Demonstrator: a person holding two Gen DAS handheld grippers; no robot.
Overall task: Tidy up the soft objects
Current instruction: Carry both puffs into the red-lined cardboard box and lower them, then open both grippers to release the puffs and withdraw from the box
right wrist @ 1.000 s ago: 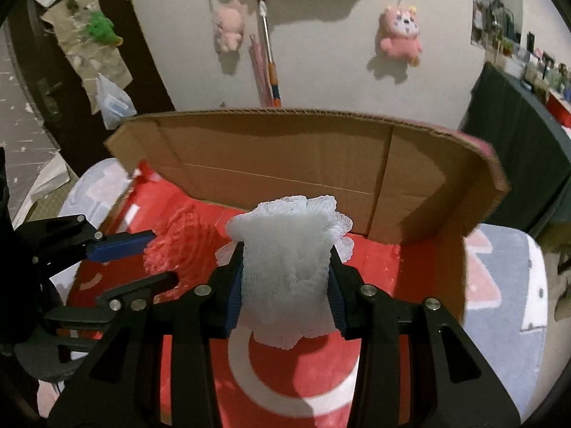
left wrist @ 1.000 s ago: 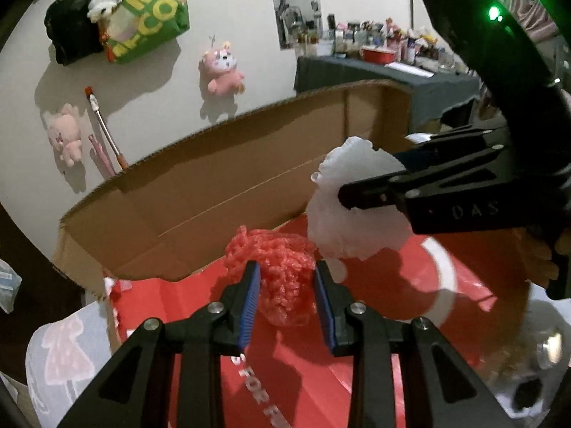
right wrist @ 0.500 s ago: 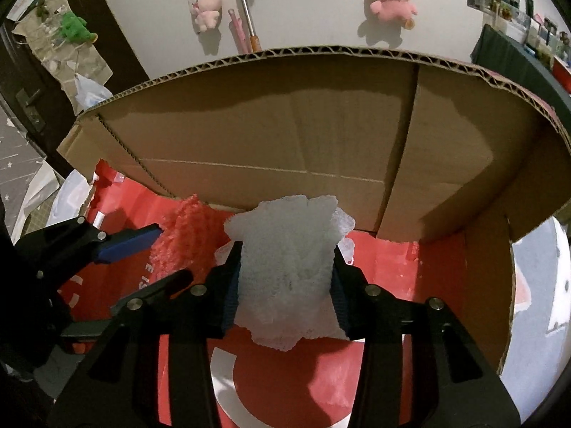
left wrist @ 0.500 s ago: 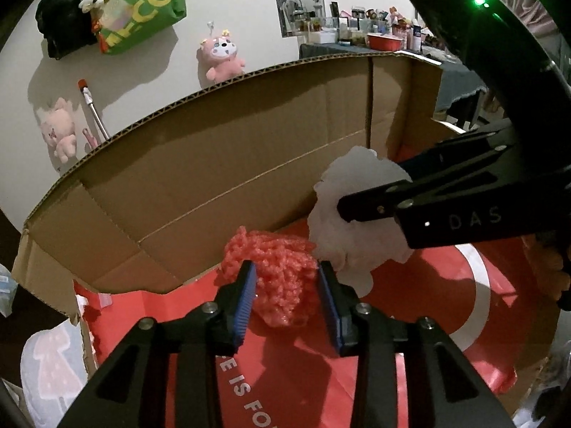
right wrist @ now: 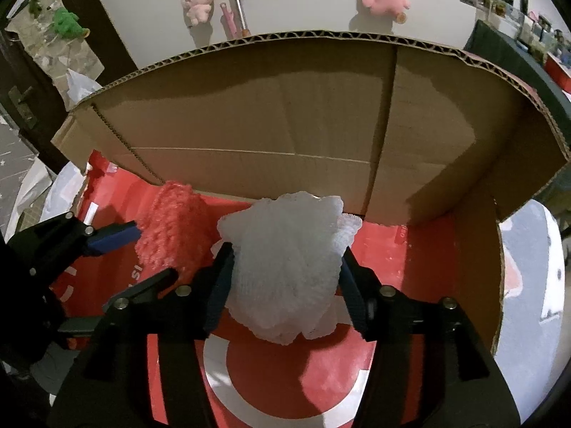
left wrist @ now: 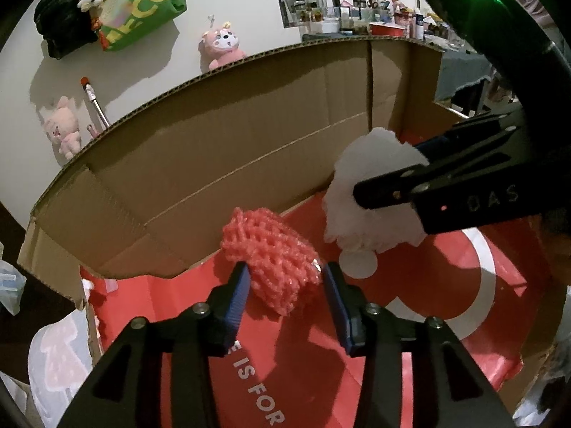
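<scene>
Inside the cardboard box [right wrist: 285, 125], over its red liner [left wrist: 410, 321] printed "IS FOR": my left tool [left wrist: 283, 296], angled down, jaws just widening, flanks crinkly red mesh [left wrist: 274, 256]. Right tool [right wrist: 285, 281] likewise loosening around puffy white netting [right wrist: 285, 260], pads barely touching.
</scene>
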